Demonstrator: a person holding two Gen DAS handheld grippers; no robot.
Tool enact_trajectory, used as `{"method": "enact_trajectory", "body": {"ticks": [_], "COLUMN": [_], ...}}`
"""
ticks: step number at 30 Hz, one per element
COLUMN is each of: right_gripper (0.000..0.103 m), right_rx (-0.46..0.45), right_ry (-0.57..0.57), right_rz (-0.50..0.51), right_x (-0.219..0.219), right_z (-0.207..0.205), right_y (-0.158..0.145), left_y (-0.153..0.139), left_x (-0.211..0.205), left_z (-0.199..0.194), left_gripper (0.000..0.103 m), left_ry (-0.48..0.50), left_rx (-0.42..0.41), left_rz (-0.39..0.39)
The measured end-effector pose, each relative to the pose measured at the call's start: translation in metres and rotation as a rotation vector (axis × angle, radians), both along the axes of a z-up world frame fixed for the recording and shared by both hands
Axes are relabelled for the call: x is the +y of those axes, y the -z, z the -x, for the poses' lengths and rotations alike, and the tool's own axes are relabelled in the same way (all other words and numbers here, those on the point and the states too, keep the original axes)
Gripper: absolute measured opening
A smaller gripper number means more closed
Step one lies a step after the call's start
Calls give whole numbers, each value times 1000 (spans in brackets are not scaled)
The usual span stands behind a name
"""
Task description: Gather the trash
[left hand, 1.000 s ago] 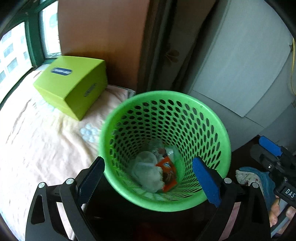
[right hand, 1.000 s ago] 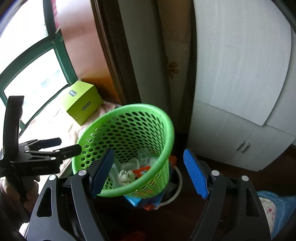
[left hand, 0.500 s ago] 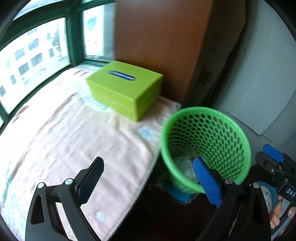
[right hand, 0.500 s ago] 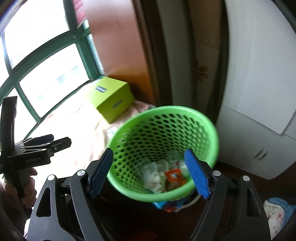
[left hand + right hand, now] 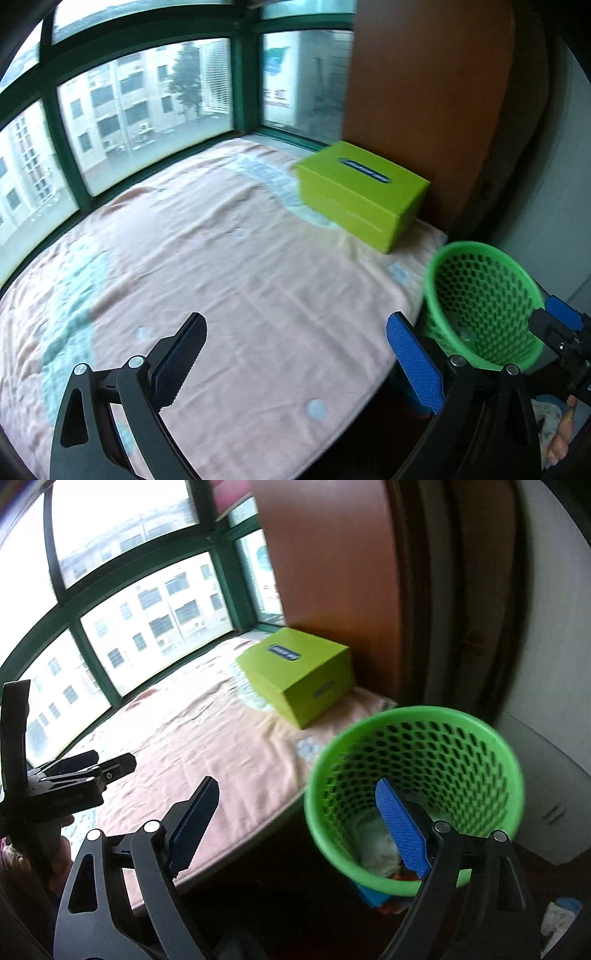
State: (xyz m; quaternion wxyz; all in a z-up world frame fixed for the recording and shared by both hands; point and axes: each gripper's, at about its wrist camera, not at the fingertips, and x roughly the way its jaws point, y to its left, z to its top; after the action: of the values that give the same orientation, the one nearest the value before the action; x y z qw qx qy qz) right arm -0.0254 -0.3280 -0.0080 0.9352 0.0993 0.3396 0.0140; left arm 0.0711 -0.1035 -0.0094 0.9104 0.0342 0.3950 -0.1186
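A green perforated waste basket [image 5: 406, 713] stands on the dark floor beside the bed, with crumpled white tissue [image 5: 373, 845] and other scraps at its bottom. My right gripper [image 5: 297, 794] hovers over the bed's edge just left of the basket; its jaws are opening and nothing is between them. My left gripper [image 5: 295, 328] hangs open and empty above the peach blanket [image 5: 229, 258], and the basket [image 5: 480, 295] sits off to its right. No loose trash shows on the blanket. Each gripper appears in the other's view: the left gripper [image 5: 85, 771] and the right gripper [image 5: 561, 325].
A lime-green tissue box [image 5: 362, 195] rests on the blanket's far right corner, against a brown wooden panel [image 5: 424, 92]. Green-framed windows [image 5: 147, 107] close off the far side. White cabinets [image 5: 554, 768] stand behind the basket. Cloth lies on the floor [image 5: 557, 915].
Both grippers swung left, away from over the basket and toward the blanket. The basket slid to the right in both views, and the right jaws spread a little wider.
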Motion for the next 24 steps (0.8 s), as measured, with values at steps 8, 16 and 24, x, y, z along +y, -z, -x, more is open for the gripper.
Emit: {"method": "enact_trajectory", "body": {"ticks": [8,16,24], "right_gripper": [90,92,94], "right_rx": [-12,-18,-23], "right_ry": [-40,-59,-88], "right_rz": [32,79,86], "right_x": [33,58,74], "right_z": [-8,-8,-12], "right_y": [-1,-1,0], "left_y": [-7,-7,-6], "left_x": [47,85,103], "left_z": [10,20,31], "left_gripper": [96,96,96], "left_ry": [-104,-187,-248], "left_rx": [-38,-32,-47], "left_rz": [-13,12,-44]}}
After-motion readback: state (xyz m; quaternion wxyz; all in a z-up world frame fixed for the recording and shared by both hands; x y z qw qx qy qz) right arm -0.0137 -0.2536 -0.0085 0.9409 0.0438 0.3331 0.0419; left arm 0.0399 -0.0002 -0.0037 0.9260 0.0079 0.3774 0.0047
